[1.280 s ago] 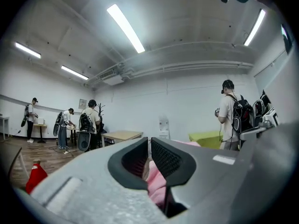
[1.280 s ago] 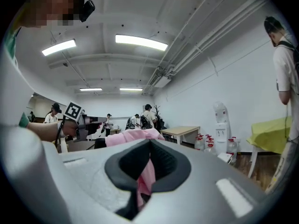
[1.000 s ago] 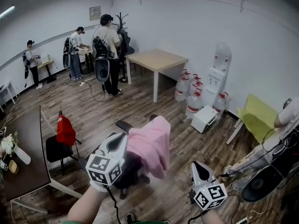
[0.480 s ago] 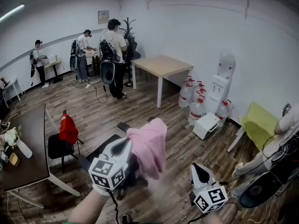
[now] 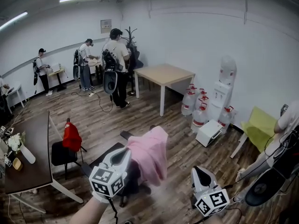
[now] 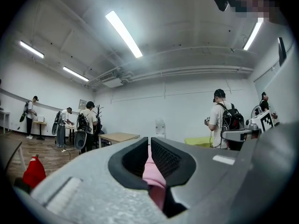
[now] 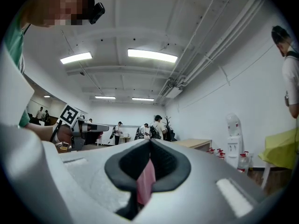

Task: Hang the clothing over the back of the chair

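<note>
A pink garment point(image 5: 150, 152) hangs in the middle of the head view, draped over a black chair point(image 5: 132, 181) that it mostly hides. My left gripper point(image 5: 127, 150) is shut on the garment's left upper edge. In the left gripper view pink cloth point(image 6: 152, 177) is pinched between the closed jaws of that gripper point(image 6: 149, 141). My right gripper point(image 5: 199, 170) sits lower and to the right of the garment. In the right gripper view its jaws point(image 7: 149, 144) are closed on a thin pink strip point(image 7: 145, 181).
A second chair with a red garment point(image 5: 71, 136) stands left, beside a dark table point(image 5: 29, 158). A wooden table point(image 5: 164, 73), water bottles point(image 5: 194, 108) and a dispenser point(image 5: 224, 84) line the far wall. People point(image 5: 117, 64) work at the back; a green chair point(image 5: 259, 125) is right.
The left gripper has shifted slightly sideways with the pink garment still in it. The right gripper has risen a little. Both stay shut.
</note>
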Motion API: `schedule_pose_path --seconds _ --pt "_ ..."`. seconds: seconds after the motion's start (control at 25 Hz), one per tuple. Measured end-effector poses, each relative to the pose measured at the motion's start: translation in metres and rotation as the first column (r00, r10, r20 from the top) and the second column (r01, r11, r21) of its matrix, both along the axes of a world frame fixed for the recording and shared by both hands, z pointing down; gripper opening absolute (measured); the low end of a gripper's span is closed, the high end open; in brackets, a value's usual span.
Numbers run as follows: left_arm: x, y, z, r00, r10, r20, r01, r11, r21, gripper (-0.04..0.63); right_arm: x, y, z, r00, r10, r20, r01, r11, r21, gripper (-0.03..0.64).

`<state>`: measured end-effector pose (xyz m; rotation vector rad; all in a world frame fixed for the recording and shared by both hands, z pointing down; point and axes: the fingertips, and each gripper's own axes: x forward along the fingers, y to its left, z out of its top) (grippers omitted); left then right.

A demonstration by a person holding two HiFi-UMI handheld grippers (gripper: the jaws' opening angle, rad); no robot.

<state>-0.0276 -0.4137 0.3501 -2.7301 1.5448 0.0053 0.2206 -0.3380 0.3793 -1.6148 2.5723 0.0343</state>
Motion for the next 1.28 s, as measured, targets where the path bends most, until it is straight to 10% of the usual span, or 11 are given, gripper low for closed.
schedule_pose_path --seconds 1.28 --pt "-0.054 -0.014 0.017 1.0 -0.021 0.011 0.021 0.999 -0.033 0.029 -0.039 -0.019 0.007 1.0 -0.004 0.021 0.004 1.0 0.01 -0.006"
